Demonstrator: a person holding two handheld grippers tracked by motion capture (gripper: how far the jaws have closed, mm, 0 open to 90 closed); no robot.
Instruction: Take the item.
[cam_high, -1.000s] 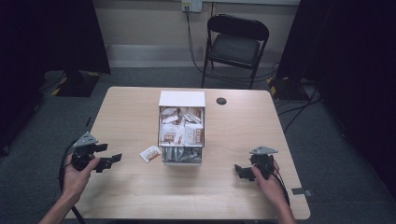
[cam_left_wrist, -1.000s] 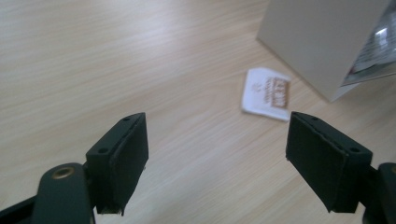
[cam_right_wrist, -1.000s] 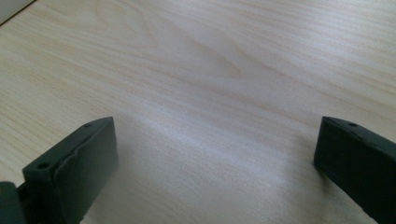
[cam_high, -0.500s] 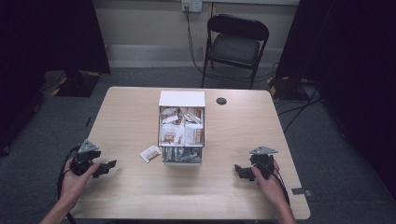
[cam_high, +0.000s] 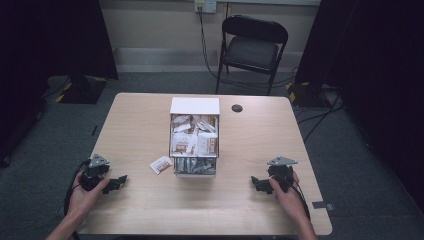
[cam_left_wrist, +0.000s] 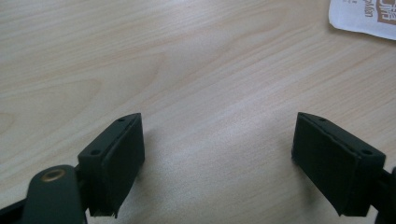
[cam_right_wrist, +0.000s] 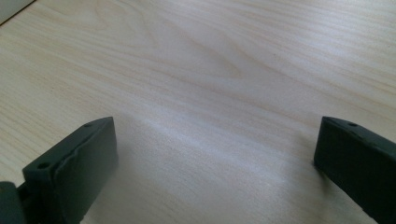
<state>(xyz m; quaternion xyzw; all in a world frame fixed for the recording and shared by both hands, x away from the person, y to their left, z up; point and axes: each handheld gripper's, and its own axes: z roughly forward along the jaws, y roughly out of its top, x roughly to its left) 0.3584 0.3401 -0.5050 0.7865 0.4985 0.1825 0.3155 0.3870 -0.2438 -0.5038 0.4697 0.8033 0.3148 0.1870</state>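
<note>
A pale wood-grain table (cam_high: 140, 130) is standing on grey carpet in a dim room, with dark curtains hanging at both sides and a pale wall running along the back. A black folding chair (cam_high: 254, 47) is sitting beyond the far edge, under a wall socket with a cable trailing down from it.

At the left, a hand is resting the left gripper (cam_high: 114, 184) on the near left part of the table; its jaws are standing spread over bare wood, have just been opening a little further, and are holding nothing. Just beyond them a small white sachet (cam_high: 161, 164) is lying flat on the table, touching nothing, just left of the clear box (cam_high: 195, 167). In the left gripper view the sachet (cam_left_wrist: 362, 17) is being cut off by the top right corner, its brown print too partial to read.

The box is sitting mid-table, packed with more sachets whose printing is too small to make out. A small dark disc (cam_high: 237, 108) is lying to the right of its far end.

At the right, the right gripper (cam_high: 260, 184) is resting near the front edge, jaws spread wide over bare wood.
</note>
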